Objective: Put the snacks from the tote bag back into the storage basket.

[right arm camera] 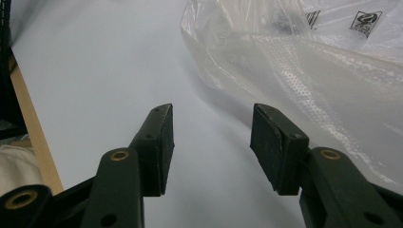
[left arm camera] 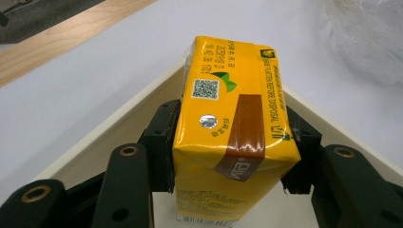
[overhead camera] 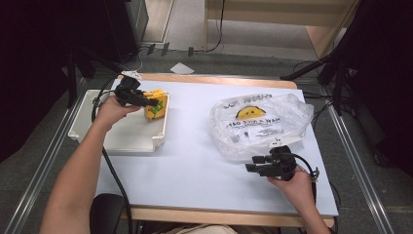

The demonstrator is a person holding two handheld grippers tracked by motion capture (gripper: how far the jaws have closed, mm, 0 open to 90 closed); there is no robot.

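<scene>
Left tool: the left tool (overhead camera: 155, 103) is reaching over the white tray (overhead camera: 131, 139) at the left side of the counter (overhead camera: 195, 146), with its jaws standing wide, one on each side of the box.
Box: the yellow box (left arm camera: 233, 128) is sitting between the two black jaws, in the far right corner of the tray.
Grip: the left pad is lying flat against the box's side, and the right pad is sitting right at its other side. I cannot tell if they are pressing on it.
Box top: the top is facing the left tool's camera, with a small silver dot, a square code and a brown stripe on it.
Box base: the low end is pointing down into the tray. I cannot tell if it is resting on the tray floor.
Right tool: the right tool (overhead camera: 249, 167) is hanging over the counter near its front right, with its jaws standing wide apart and nothing between them.
Bag: the clear bag (overhead camera: 260, 124) is lying on the counter just beside the right tool, well apart from the box.
</scene>
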